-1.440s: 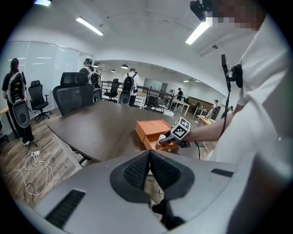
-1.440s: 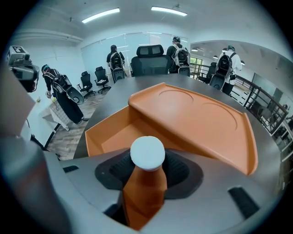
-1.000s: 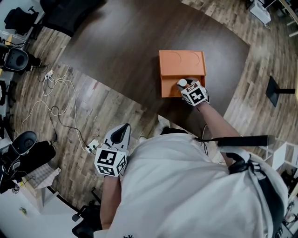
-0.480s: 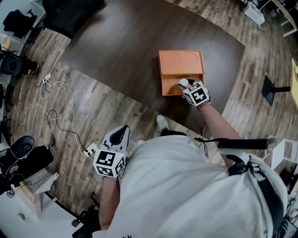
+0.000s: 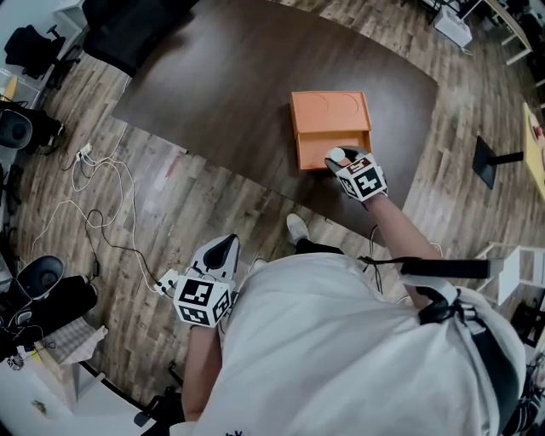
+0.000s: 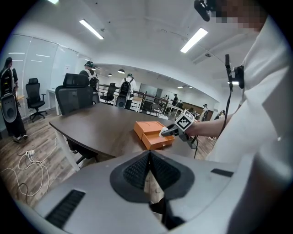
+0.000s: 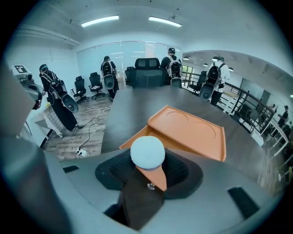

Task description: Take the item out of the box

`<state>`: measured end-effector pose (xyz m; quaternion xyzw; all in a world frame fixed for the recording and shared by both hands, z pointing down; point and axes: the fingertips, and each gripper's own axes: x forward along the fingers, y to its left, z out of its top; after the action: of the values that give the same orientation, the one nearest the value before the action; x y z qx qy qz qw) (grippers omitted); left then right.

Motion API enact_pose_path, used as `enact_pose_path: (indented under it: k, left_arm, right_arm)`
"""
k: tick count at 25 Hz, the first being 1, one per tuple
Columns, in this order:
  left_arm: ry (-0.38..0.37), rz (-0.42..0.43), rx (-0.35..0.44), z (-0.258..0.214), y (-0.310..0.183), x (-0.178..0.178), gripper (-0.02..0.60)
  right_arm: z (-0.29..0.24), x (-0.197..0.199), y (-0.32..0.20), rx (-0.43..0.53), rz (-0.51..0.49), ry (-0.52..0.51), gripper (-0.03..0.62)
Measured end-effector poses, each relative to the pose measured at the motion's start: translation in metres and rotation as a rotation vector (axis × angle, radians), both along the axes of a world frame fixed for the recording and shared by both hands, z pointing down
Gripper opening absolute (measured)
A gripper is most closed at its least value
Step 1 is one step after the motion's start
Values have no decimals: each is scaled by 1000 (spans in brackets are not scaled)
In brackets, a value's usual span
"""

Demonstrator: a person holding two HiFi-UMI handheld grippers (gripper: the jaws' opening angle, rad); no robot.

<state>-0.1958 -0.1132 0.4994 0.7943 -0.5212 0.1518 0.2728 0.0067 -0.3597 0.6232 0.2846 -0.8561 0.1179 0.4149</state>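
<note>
An open orange box lies on the dark table, its lid flipped back behind the shallow tray. My right gripper hangs over the box's near edge, shut on a white round item. In the right gripper view the item sits between the jaws above the box. My left gripper is low at the person's left side over the wood floor, away from the table. Its jaws meet in the left gripper view with nothing between them. That view also shows the box in the distance.
Cables and a power strip trail over the wood floor left of the table. A black office chair stands at the table's far end. A black stand base is on the floor at the right. People stand in the background.
My right gripper has lifted the white item up out of the box's tray and drawn it toward the near edge. The left gripper has shifted a little over the floor.
</note>
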Motion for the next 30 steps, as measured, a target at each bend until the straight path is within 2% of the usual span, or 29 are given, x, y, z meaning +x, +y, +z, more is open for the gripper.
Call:
enact_pose_path:
  k: [15,30]
  left_arm:
    - [-4,59,22,5,61,-10,11]
    - [20,88,33,12,119,-11,11]
  right_arm:
    - [-56,-24,97,43,-27,-58,173]
    - [-74,-40,206,38,-76,-93,173]
